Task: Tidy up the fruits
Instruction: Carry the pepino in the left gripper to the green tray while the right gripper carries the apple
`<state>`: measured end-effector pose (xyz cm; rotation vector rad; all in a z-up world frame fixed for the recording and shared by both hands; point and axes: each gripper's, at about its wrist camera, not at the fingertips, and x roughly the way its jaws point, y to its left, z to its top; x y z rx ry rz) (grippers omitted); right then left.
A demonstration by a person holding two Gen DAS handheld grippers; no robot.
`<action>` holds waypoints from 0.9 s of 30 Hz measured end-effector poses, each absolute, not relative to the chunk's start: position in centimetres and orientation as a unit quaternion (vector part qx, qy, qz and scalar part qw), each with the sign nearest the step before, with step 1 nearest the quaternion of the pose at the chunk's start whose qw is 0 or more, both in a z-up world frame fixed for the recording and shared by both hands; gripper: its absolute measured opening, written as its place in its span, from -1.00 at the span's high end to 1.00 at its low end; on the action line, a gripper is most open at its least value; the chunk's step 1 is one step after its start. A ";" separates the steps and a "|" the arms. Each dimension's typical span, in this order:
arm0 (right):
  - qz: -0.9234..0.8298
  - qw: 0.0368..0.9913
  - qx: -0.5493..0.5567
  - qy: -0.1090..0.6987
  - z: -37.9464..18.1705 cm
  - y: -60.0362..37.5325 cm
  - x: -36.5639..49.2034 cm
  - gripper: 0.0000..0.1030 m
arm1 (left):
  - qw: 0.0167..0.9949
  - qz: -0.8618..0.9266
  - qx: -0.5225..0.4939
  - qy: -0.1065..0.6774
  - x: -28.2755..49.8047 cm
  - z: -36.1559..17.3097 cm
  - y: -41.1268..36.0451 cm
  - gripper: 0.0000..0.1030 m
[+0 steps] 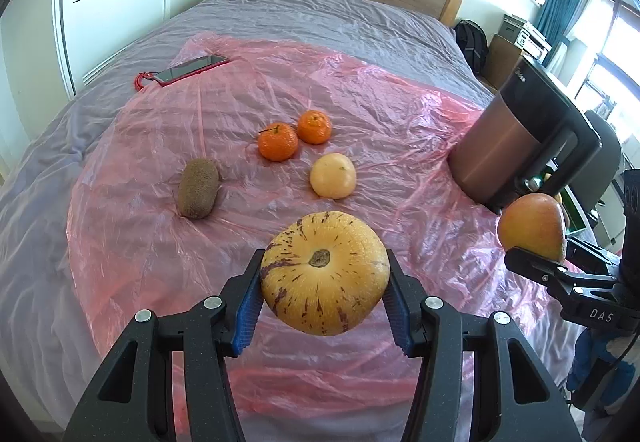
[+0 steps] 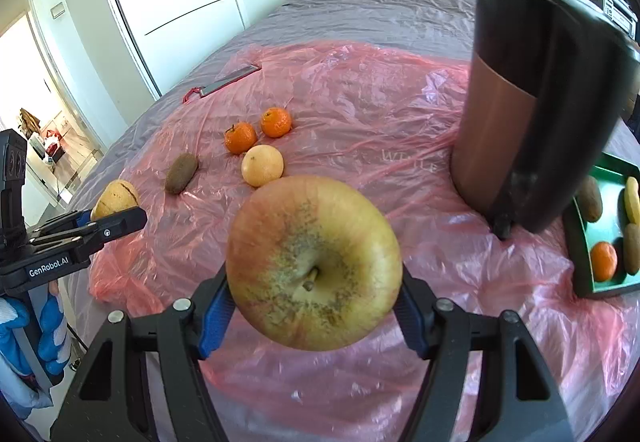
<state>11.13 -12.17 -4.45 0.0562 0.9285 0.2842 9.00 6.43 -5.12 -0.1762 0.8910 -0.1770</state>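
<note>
Green tray [image 2: 580,242] only rightward; left gripper [image 1: 324,286] gripping melon [image 1: 324,274], right gripper [image 2: 314,290] apple [image 2: 314,262].

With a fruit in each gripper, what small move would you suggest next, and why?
Probably carry the apple in the right gripper rightward toward the green tray, passing in front of the tall jug. The tray already holds fruit and lies on that gripper's side.

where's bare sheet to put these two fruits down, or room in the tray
Bare pink plastic sheet lies wide between the two orange mandarins and the tall brown-and-black canister, and nearer, below the pale round citrus. The green tray looks crowded with fruit; only part of it shows.
</note>
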 end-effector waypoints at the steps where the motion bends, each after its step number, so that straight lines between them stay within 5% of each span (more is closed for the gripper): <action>1: 0.135 0.885 0.029 0.445 -4.3 -12.4 10.6 -0.38 | 0.895 -0.087 -0.083 0.429 8.6 -4.9 6.1 0.06; 27: 0.041 0.903 0.075 0.422 -1.8 -25.3 1.9 -0.38 | 0.866 -0.208 -0.062 0.450 6.0 -2.1 -5.6 0.06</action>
